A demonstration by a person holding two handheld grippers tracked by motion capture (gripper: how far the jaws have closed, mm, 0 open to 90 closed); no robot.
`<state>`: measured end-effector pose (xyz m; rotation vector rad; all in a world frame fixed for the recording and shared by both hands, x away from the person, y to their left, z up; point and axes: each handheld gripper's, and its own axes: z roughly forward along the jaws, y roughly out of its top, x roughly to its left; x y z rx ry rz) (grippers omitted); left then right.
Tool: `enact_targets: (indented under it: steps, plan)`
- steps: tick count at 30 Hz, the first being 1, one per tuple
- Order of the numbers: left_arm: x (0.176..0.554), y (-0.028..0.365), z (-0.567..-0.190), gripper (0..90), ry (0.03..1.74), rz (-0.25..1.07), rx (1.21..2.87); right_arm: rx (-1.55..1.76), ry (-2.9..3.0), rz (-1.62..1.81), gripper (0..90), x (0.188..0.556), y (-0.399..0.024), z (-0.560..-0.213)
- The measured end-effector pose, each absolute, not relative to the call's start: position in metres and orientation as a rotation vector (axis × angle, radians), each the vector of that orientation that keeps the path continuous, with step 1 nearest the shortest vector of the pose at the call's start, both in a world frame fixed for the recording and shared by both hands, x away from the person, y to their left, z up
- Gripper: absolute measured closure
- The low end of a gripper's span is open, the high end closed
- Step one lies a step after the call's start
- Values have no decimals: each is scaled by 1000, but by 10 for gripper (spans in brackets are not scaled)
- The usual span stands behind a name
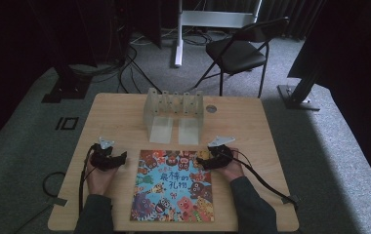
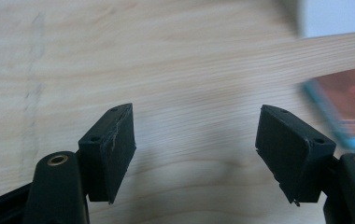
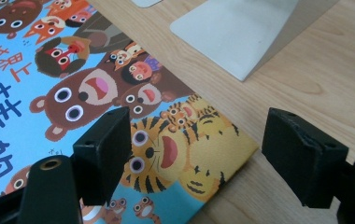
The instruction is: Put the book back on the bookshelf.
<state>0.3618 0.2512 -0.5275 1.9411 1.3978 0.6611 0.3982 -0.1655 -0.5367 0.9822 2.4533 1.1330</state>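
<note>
A picture book (image 1: 173, 186) with a blue cover full of cartoon animals lay flat on the wooden desk (image 1: 120, 112), close to the person's edge and midway between the two hands. The left hand (image 1: 99, 176) rested on the desk to the left of the book, its forearm coming in from the bottom edge in a dark sleeve, and held the left claw (image 1: 123, 158) low and pointing right toward the book's upper left corner, just short of it. In the left gripper view that claw (image 2: 195, 140) stood open with bare wood between its jaws, and the book's corner (image 2: 348, 109) showed blurred beyond the right jaw. The right hand (image 1: 232, 169) sat at the book's upper right corner, with the right claw (image 1: 199, 161) pointing left over the cover. In the right gripper view the right claw (image 3: 196, 149) was wide open, straddling that corner (image 3: 185, 154) where a tiger was printed, one jaw over the cover, the other over the wood; no pad pressed on it. Behind the book stood a clear plastic rack (image 1: 174, 114) on the desk, well apart from both hands.
</note>
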Motion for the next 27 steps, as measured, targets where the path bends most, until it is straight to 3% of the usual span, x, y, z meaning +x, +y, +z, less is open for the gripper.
enact_targets:
  steps: [14, 24, 27]
  plan:
    - [313, 201, -514, 153, 1072, 639, 2048, 1050, 2475, 1183, 253, 405, -171, -544]
    - [260, 158, -519, 141, 847, 500, 2155, 1091, 2488, 1234, 265, 408, -174, -542]
    - [245, 142, -520, 99, 761, 480, 2195, 1113, 2483, 1269, 267, 409, -176, -540]
